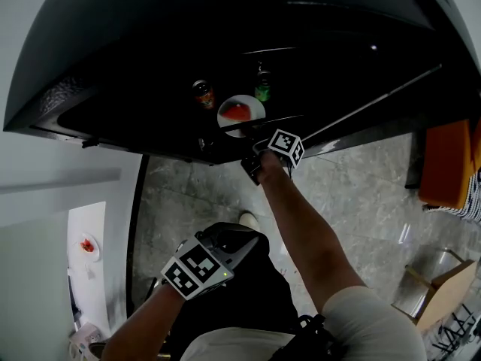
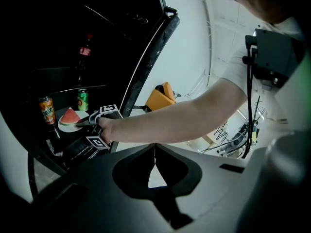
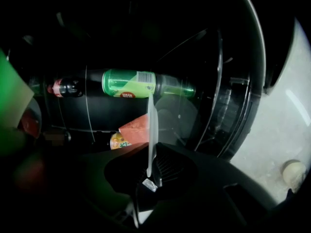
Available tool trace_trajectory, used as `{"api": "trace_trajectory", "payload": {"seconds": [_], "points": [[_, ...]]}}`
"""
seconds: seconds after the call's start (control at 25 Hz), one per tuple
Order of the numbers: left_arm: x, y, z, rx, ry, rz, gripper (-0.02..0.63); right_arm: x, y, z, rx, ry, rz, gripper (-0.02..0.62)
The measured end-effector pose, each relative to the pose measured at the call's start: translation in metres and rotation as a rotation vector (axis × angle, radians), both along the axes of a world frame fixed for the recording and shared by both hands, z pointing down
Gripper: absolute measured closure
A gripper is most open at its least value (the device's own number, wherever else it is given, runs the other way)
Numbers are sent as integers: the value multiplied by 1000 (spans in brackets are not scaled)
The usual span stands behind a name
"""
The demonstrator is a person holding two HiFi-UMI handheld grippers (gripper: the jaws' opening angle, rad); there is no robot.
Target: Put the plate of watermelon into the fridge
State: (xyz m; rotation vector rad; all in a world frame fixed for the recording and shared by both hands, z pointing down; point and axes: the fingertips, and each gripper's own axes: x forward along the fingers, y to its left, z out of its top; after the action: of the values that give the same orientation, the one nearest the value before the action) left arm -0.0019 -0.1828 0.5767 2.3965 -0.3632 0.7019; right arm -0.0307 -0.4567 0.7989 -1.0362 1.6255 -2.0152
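Observation:
A white plate (image 1: pixel 254 105) with a red watermelon wedge (image 1: pixel 237 113) rests on a glass shelf in the dark open fridge. My right gripper (image 1: pixel 254 143) reaches in at the plate's near rim and is shut on it. In the right gripper view the plate (image 3: pixel 152 125) runs edge-on down between the jaws of the right gripper (image 3: pixel 148 171), with the wedge (image 3: pixel 136 127) just left. The left gripper view shows the plate (image 2: pixel 67 126), the wedge (image 2: pixel 71 115) and the right gripper (image 2: pixel 80 124). My left gripper (image 1: pixel 244 235) (image 2: pixel 155 152) hangs low by my body, shut and empty.
An orange can (image 1: pixel 203 94) and a green can (image 1: pixel 262 85) stand behind the plate; a cola bottle (image 2: pixel 85 52) is on a higher shelf. The fridge door (image 2: pixel 150 57) stands open. An orange seat (image 1: pixel 443 164) and a wooden chair (image 1: pixel 436 292) are to the right on the grey floor.

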Motion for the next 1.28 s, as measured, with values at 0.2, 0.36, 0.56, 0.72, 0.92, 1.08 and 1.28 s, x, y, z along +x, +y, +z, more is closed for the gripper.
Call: {"api": "trace_trajectory", "payload": {"seconds": [0.2, 0.36, 0.56, 0.72, 0.92, 1.08, 1.28], "points": [[2, 3, -2, -9, 11, -1, 594, 0, -2, -5, -13, 57, 20, 498], [2, 3, -2, -15, 21, -2, 594, -3, -2, -11, 53, 180, -46, 418], [0, 5, -1, -29, 17, -13, 594, -2, -1, -16, 133, 395, -143, 346], [1, 11, -2, -36, 12, -4, 594, 0, 2, -17, 217, 614, -271, 321], [0, 14, -1, -44, 12, -1, 594, -7, 14, -15, 367, 841, -457, 295], [-1, 15, -1, -58, 26, -6, 594, -12, 23, -12, 454, 1009, -617, 272], [2, 16, -2, -61, 31, -9, 594, -8, 33, -2, 479, 1241, -812, 273]]}}
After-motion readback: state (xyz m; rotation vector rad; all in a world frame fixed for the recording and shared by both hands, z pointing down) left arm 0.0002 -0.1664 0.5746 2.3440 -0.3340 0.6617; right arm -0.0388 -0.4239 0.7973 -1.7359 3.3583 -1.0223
